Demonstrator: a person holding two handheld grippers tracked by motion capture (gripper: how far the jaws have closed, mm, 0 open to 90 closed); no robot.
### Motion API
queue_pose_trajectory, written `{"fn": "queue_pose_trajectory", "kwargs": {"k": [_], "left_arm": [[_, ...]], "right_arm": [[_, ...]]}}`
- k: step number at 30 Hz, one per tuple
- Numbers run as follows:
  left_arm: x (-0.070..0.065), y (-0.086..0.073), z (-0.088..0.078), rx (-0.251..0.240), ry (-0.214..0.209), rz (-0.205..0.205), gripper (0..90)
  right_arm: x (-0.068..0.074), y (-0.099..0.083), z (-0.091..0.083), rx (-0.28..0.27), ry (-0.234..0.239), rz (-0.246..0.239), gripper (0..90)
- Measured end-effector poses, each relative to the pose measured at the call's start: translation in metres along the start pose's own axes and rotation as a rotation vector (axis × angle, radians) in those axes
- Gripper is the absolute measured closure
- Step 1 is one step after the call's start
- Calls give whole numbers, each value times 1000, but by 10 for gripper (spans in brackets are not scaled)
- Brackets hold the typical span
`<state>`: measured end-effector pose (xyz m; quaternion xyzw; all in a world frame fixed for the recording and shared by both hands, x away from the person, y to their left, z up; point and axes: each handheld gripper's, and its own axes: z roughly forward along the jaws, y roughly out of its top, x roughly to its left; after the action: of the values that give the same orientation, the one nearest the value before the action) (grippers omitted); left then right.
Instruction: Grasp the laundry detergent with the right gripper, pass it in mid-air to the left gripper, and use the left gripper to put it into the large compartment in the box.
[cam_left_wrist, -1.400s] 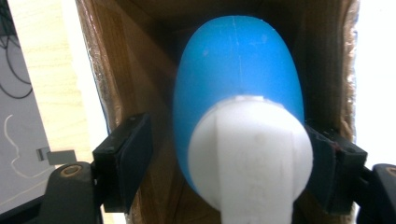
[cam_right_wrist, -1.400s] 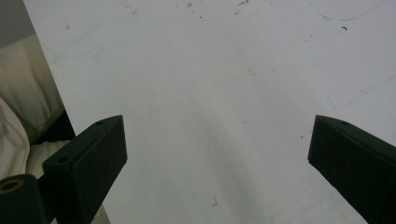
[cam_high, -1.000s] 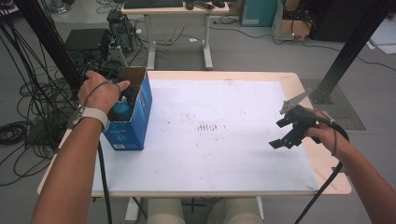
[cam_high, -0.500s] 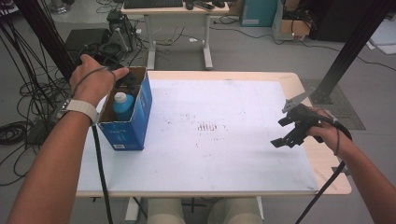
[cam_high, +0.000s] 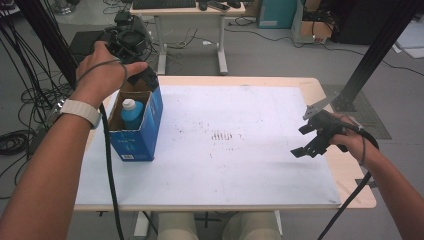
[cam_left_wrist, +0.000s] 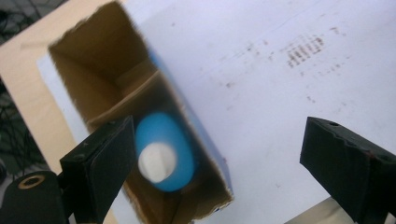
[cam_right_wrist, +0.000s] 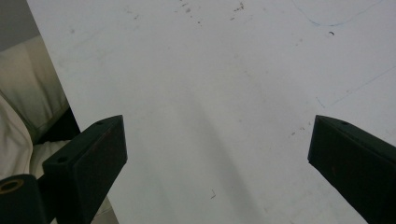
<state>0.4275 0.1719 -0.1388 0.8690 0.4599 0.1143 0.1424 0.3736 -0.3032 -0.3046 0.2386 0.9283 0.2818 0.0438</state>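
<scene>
White table (cam_high: 240, 165): blue box (cam_high: 142, 130) w/ 1 blue bottle (cam_high: 131, 114) inside; both grippers spread wide, empty.

Left forearm enters from the lower left and reaches forward, a white band at the wrist; the left hand (cam_high: 102, 70) is wrapped over the left gripper (cam_left_wrist: 219, 154), raised and pointing downward, its two black fingers (cam_left_wrist: 105, 161) spread wide apart. Right forearm enters from the lower right; the right hand (cam_high: 352, 140) holds the right gripper (cam_high: 307, 137) low, directed leftward, fingers (cam_right_wrist: 91, 156) likewise parted and holding nothing.
</scene>
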Motion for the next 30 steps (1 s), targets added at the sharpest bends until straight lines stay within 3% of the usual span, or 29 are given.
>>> {"fn": "queue_pose_trajectory", "kwargs": {"k": [5,6,8,9,11,14,17,22,24,30], "left_arm": [[-15,10,0,-7,-20,89,107],[-18,13,-1,0,-22,126,107],[-26,16,-2,-10,-27,137,107],[-28,19,-5,5,-28,183,107],[-36,23,-7,3,-52,232,107],[-51,30,-9,18,-42,301,108],[-63,37,-9,17,-66,365,108],[-80,43,-6,8,-75,434,108],[-87,45,-5,29,-81,460,109],[-99,52,2,30,-85,510,111]], "right_arm": [[1,1,-2,1,-1,-4,48],[2,1,-3,2,-3,-2,48],[2,1,-4,4,-2,-6,48],[2,1,-4,3,-2,-3,47],[2,2,-5,12,-3,-8,48],[3,2,-4,6,-2,-11,48],[3,3,-4,6,-2,-6,48],[5,5,-5,8,-1,-12,48],[5,6,-5,5,-3,-12,48],[6,7,-4,9,-1,-13,48]]}}
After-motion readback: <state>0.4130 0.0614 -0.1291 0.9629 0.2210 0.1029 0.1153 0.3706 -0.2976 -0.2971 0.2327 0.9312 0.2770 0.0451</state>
